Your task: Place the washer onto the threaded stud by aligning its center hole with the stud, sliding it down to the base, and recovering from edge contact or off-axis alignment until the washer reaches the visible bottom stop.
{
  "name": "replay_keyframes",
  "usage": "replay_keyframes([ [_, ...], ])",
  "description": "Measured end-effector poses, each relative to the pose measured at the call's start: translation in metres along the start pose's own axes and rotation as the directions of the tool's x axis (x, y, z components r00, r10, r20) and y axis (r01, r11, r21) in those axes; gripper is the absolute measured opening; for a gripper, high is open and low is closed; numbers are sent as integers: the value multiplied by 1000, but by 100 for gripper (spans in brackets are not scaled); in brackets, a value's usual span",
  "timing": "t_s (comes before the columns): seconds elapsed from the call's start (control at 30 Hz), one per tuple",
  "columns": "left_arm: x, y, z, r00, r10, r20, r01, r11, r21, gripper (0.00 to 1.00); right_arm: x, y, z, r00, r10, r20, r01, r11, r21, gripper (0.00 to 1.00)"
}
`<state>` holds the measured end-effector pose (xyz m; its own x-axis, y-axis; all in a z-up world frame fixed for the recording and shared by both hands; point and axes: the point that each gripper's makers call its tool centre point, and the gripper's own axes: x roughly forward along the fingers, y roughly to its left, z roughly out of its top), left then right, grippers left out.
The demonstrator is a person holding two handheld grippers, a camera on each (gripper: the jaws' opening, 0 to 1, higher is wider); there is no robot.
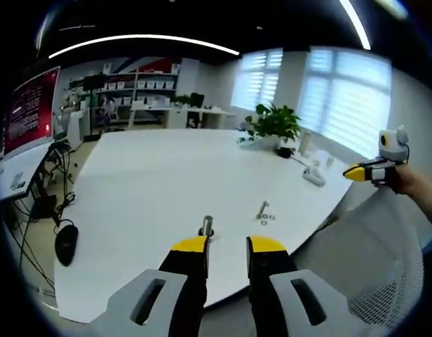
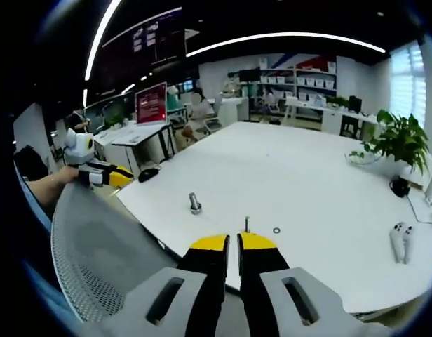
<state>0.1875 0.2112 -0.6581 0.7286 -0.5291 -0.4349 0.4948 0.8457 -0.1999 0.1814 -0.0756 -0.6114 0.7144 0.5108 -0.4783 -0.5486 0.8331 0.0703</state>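
In the left gripper view, a red screen (image 1: 30,105) stands at the far left, and below it a black mouse (image 1: 66,242) lies at the left edge of the white table (image 1: 160,182). The left gripper (image 1: 228,246) rises from the bottom with its yellow-tipped jaws spread apart and nothing between them. Just beyond the left jaw stands a short metal stud with a nut (image 1: 206,225), upright on the table. To the right of it lies a thin threaded stud (image 1: 262,208), and a washer (image 1: 271,217) rests flat on the table just beside it; it is a small grey ring, too small to tell more. Farther off a green plant (image 1: 274,121) stands near the windows, and at the right edge the other gripper shows, held by a hand over a mesh chair back (image 1: 384,267). In the right gripper view, the right gripper (image 2: 236,244) has its jaws pressed almost together, and I cannot tell if they hold something. The short stud with the nut is at the left near the table edge, the thin stud just above the jaw tips, and the washer flat on the table to the right, apart from both. A white controller (image 2: 400,240) lies at the far right, with shelves at the back wall.
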Motion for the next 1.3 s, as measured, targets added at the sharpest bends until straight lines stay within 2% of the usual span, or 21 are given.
replay_keyframes([
  [0.1,-1,5,2,1000,23,17,-23,1000,-15,19,3,-7,9,999,39,8,-39,999,-33,8],
  [0.13,-2,6,6,999,30,45,-29,999,-32,18,5,-10,9,999,50,-13,-50,997,-52,8],
  [0.17,-5,11,10,996,53,77,-46,995,-90,18,7,-14,8,996,69,-51,-73,993,-90,8],
  [0.23,-6,19,7,994,89,66,-78,986,-148,19,10,-19,9,990,106,-96,-119,983,-142,8],
  [0.3,-4,19,6,995,85,53,-77,989,-129,20,15,-29,13,979,144,-142,-171,965,-198,8],
  [0.37,-5,19,5,995,91,50,-86,991,-105,20,20,-36,11,967,173,-190,-213,952,-219,9],
  [0.5,-7,23,7,991,120,65,-110,985,-132,23,33,-45,5,944,207,-256,-276,922,-272,9],
  [0.67,-9,24,10,986,141,88,-129,983,-127,25,58,-52,-13,903,244,-352,-352,893,-282,10],
  [0.7,-9,24,9,986,143,82,-131,982,-133,25,64,-55,-20,886,242,-396,-375,876,-303,10],
  [0.77,-8,24,5,987,145,62,-136,982,-128,25,74,-59,-28,874,224,-431,-386,859,-336,10],
  [0.83,-7,21,3,989,140,48,-134,985,-111,25,86,-60,-39,851,229,-472,-418,840,-345,10],
  [0.87,-7,19,3,989,137,46,-132,986,-104,25,92,-60,-42,849,233,-474,-424,836,-348,10],
  [0.93,-6,17,0,990,135,33,-131,987,-94,25,103,-63,-56,820,228,-525,-455,816,-356,10],
  [0.97,-4,16,-3,992,124,14,-122,988,-93,25,109,-64,-62,812,224,-539,-468,802,-371,10],
  [1.03,-3,14,-5,994,112,0,-112,990,-82,25,121,-69,-76,789,195,-582,-478,791,-382,10],
  [1.1,-3,14,-6,993,115,-5,-115,990,-79,25,134,-68,-86,781,196,-593,-479,798,-367,10],
  [1.17,-4,16,-7,992,123,-9,-123,989,-82,25,146,-66,-97,765,205,-611,-493,797,-349,10],
  [1.27,-5,20,-11,989,146,-23,-148,984,-98,26,158,-61,-109,743,217,-633,-517,786,-338,11],
  [1.3,-6,21,-12,989,149,-24,-151,983,-102,26,161,-61,-117,722,213,-658,-536,774,-337,10],
])
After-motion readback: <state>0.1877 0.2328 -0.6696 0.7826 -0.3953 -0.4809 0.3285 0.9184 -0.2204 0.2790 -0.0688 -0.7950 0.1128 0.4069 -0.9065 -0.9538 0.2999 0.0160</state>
